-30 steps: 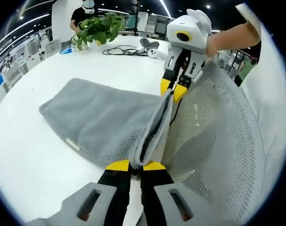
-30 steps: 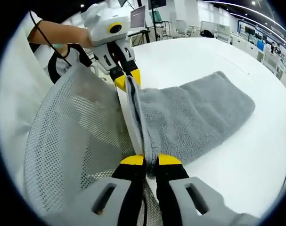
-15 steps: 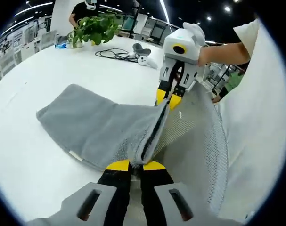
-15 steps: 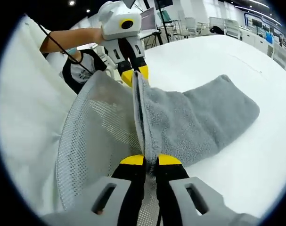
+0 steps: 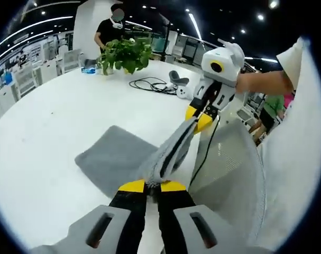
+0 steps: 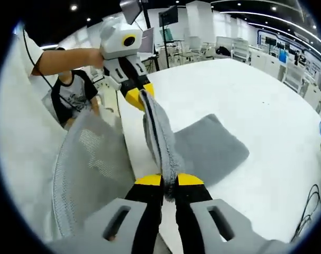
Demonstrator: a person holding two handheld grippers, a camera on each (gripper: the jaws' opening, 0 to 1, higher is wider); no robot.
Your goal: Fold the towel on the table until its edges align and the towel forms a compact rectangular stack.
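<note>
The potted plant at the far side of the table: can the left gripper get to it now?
Probably not. The left gripper is shut on the towel, whose edge is also held by the right gripper. The plant stands far across the table, so the towel would have to be let go first.

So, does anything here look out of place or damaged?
Nothing stands out. The left gripper and right gripper each pinch the grey towel along its lifted edge; the rest lies on the white table.
</note>
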